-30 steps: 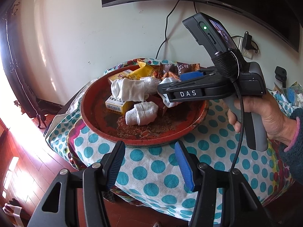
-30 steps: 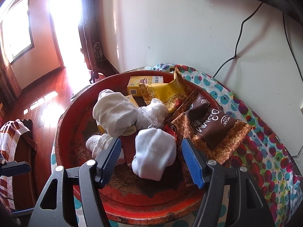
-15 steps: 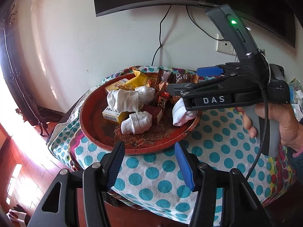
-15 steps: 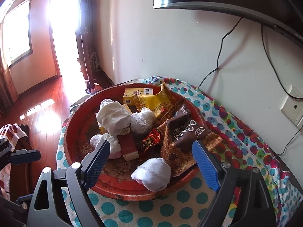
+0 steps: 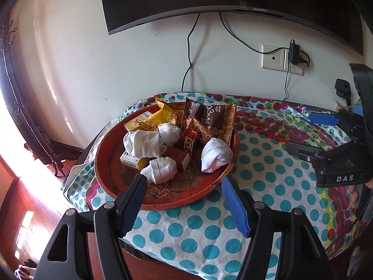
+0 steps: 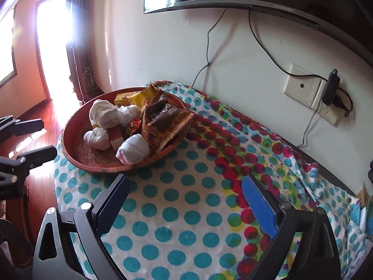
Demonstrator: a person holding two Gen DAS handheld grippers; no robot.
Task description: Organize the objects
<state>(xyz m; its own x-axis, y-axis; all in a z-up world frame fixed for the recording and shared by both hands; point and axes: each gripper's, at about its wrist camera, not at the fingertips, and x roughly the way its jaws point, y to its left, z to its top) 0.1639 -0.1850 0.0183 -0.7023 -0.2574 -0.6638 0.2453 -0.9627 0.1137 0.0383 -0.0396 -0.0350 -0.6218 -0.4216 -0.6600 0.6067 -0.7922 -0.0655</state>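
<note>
Your right hand-held gripper (image 6: 184, 207) hovers wide, empty, over the dotted bench (image 6: 186, 210); left hand-held gripper (image 5: 184, 205) wide, level, facing the round red tray (image 5: 105, 163).

Left wrist view near red tray (image 5: 216, 182), right wrist view farther back (tray (image 6: 77, 158) shared)

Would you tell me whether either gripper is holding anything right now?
Nothing is held: the left gripper and right gripper are both open, fingers empty.
</note>
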